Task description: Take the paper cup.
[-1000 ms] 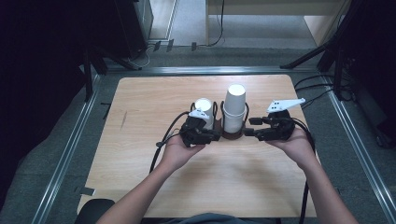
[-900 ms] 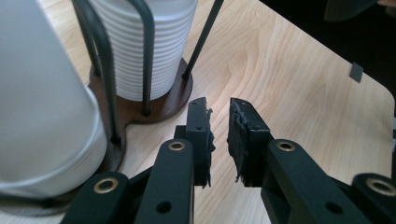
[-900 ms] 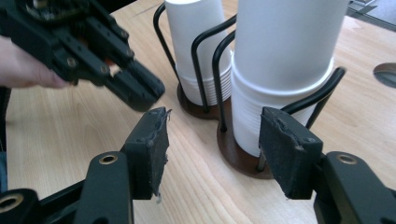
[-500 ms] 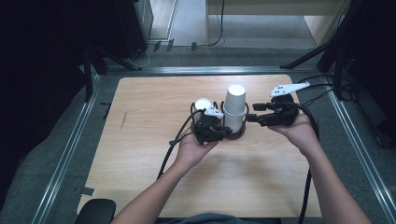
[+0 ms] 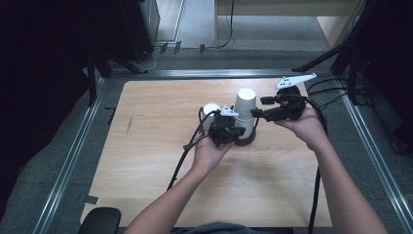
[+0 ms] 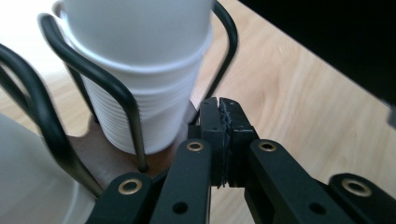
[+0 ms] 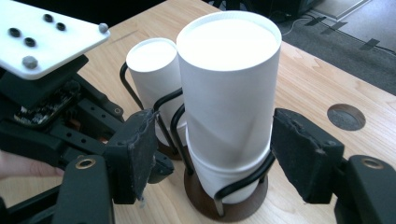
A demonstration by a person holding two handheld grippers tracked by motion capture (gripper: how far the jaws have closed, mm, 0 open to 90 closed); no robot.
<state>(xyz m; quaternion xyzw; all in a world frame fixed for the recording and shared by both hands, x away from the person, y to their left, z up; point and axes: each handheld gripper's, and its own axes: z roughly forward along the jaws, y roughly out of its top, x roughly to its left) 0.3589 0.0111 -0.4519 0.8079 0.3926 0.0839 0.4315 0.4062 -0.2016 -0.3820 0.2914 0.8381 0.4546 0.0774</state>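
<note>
At frame centre, the right gripper (image 7: 212, 154) is opening around the cup stack (image 7: 229, 107); the left gripper (image 6: 225, 140) (pressed together, seemingly empty) is risking nudging the holder (image 7: 224, 205).

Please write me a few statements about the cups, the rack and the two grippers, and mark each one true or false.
1. The cups stand upside down in a wire rack. True.
2. The left gripper is wide open. False: its jaws are shut, pads pressed together, with nothing between them.
3. The right gripper has its pads clamped on the cups. False: the pads stand apart on either side of the stack, having just been opening.
4. The rack sits on a wooden table. True.
5. The rack holds one stack only. False: a second, shorter stack stands behind.
</note>
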